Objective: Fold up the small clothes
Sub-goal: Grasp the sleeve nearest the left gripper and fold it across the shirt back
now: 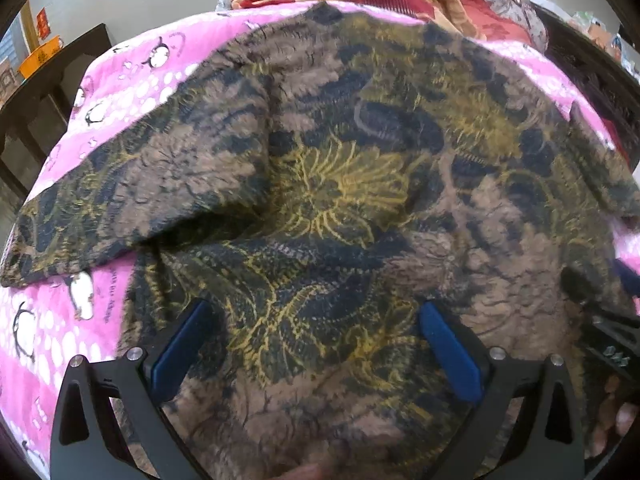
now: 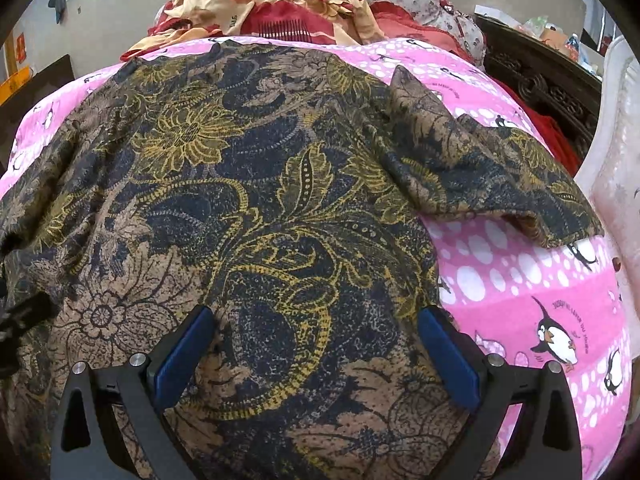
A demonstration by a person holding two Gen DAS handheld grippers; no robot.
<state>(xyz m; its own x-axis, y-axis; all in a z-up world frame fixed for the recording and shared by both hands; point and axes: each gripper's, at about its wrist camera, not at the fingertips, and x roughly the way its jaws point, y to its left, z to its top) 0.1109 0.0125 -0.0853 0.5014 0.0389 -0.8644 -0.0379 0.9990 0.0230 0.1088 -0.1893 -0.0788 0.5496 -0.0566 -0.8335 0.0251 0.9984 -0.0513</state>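
A brown, dark blue & yellow flower-print shirt [image 1: 340, 184] lies spread flat on a pink blanket w/ penguins & white dots [image 1: 52, 332]. One short sleeve [image 1: 132, 196] sticks out to the left, the other sleeve [image 2: 492, 176] to the right. The left gripper [image 1: 316, 316] is over the bottom part of the shirt, its blue fingers [image 1: 184, 344] wide apart, holding nothing. The right gripper [image 2: 316, 320] is over the shirt near its right edge, blue fingers [image 2: 448, 356] wide apart too, holding nothing. A pile of red & cream cloth [image 2: 280, 12] sits behind the blanket.
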